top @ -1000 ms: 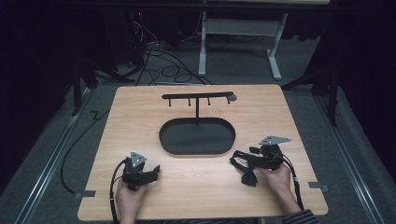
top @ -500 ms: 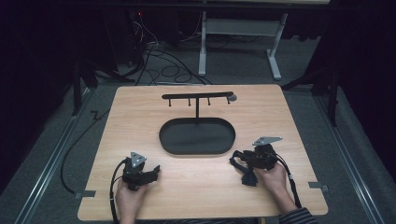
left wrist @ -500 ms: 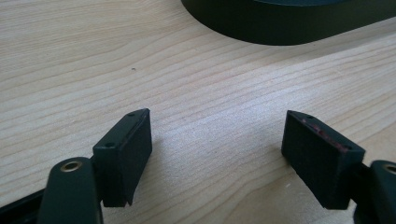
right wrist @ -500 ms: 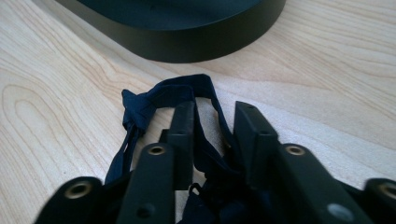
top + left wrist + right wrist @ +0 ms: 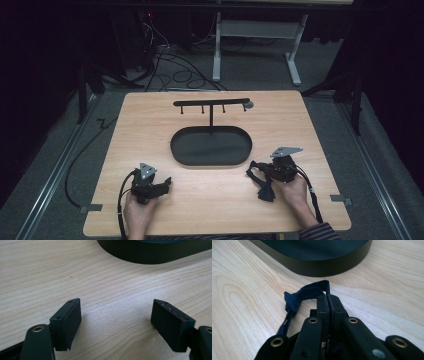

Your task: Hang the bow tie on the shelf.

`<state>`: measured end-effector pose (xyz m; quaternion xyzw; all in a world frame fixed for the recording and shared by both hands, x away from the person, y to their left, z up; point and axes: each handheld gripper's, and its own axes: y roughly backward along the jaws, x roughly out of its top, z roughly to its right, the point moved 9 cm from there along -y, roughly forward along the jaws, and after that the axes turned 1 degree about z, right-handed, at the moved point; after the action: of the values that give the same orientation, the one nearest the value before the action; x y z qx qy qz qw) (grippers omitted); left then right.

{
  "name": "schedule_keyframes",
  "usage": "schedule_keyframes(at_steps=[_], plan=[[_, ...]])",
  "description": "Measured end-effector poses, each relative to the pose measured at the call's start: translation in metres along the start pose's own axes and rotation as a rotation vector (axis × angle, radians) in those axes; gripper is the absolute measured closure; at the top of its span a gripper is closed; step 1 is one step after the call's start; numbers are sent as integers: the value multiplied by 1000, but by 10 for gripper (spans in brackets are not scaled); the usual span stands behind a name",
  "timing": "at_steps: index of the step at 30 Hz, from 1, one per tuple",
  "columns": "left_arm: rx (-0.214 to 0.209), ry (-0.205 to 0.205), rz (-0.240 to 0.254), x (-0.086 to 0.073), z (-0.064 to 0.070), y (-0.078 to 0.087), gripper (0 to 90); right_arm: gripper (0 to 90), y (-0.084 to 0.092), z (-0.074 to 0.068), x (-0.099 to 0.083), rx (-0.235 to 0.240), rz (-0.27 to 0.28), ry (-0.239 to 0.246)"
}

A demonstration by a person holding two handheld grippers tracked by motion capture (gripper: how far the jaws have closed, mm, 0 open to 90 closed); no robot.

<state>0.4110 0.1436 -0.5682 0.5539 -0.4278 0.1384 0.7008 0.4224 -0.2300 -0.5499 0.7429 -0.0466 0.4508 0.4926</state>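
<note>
A black oval tray (image 5: 190,155) with a T-shaped hook stand (image 5: 211,103) sits mid-table. My right gripper (image 5: 259,172) rests to the right of the tray, shut on a dark blue fabric strap (image 5: 265,189) that trails onto the wood. In the right gripper view the strap (image 5: 308,291) loops out from the closed jaws of that gripper (image 5: 328,298), just short of the tray wall (image 5: 317,265). My left gripper (image 5: 164,183) lies near the front left of the table. It (image 5: 117,315) stands open over bare wood, with the tray's edge (image 5: 150,255) farther ahead.
The wooden table (image 5: 310,125) has bare room on both sides of the tray. Metal clips sit at its front edge (image 5: 340,199). Cables (image 5: 165,60) and a desk frame (image 5: 255,35) lie on the dark floor beyond.
My right gripper has shifted slightly left and toward the person, carrying the strap. The left gripper has stayed put.
</note>
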Motion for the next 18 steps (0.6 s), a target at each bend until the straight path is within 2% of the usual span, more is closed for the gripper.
schedule_keyframes(at_steps=[6, 13, 18], plan=[[0, 0, 0, 0, 0, 0, 248, 900, 7, -2, 4, -7, 21, 26], [0, 0, 0, 0, 0, 0, 248, 900, 17, -5, 11, -3, 51, 29], [0, 0, 0, 0, 0, 0, 248, 900, 25, -8, 20, -9, 73, 49]])
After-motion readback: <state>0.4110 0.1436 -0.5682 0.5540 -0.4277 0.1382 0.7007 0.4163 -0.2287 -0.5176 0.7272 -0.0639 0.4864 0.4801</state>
